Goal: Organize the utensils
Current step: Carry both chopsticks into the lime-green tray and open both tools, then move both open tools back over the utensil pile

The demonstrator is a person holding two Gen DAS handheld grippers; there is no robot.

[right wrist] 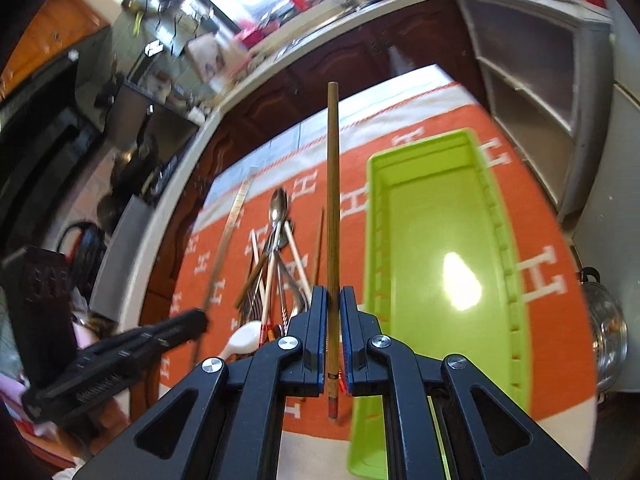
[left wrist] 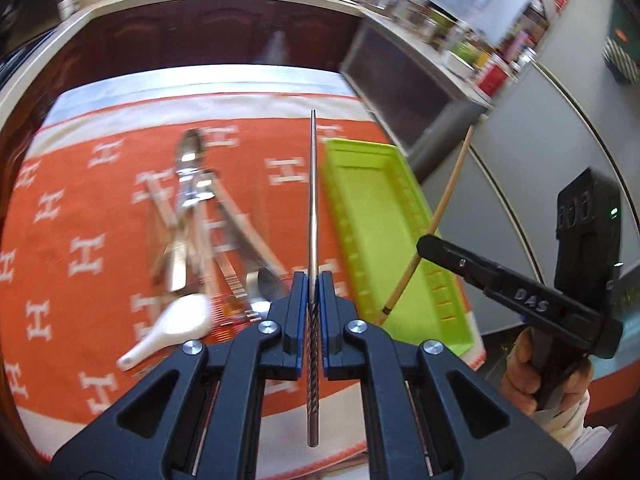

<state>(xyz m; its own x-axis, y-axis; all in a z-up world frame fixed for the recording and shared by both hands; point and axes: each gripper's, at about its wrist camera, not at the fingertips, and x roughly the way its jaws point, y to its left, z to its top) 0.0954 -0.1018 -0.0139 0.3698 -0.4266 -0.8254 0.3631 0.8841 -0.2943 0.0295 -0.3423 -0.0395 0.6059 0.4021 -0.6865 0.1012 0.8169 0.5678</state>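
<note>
My left gripper (left wrist: 313, 286) is shut on a metal chopstick (left wrist: 313, 200) that points away over the orange cloth; it shows too in the right wrist view (right wrist: 230, 224), with the left gripper (right wrist: 196, 320) low at the left. My right gripper (right wrist: 333, 298) is shut on a wooden chopstick (right wrist: 332, 184), lifted above the cloth; from the left wrist view the right gripper (left wrist: 426, 246) and its wooden chopstick (left wrist: 444, 200) hang over the green tray (left wrist: 372, 216). The green tray (right wrist: 436, 208) is empty. A pile of utensils (left wrist: 200, 216) (right wrist: 272, 272) lies left of it, with a white ceramic spoon (left wrist: 172, 326) (right wrist: 246, 338).
An orange cloth with white H marks (left wrist: 80, 248) (right wrist: 544, 276) covers the table. Dark wooden cabinets (left wrist: 200, 36) and a pale counter stand beyond. A grey shelf unit (right wrist: 532, 92) is at the right, a steel pot (right wrist: 608, 328) beside the table's right edge.
</note>
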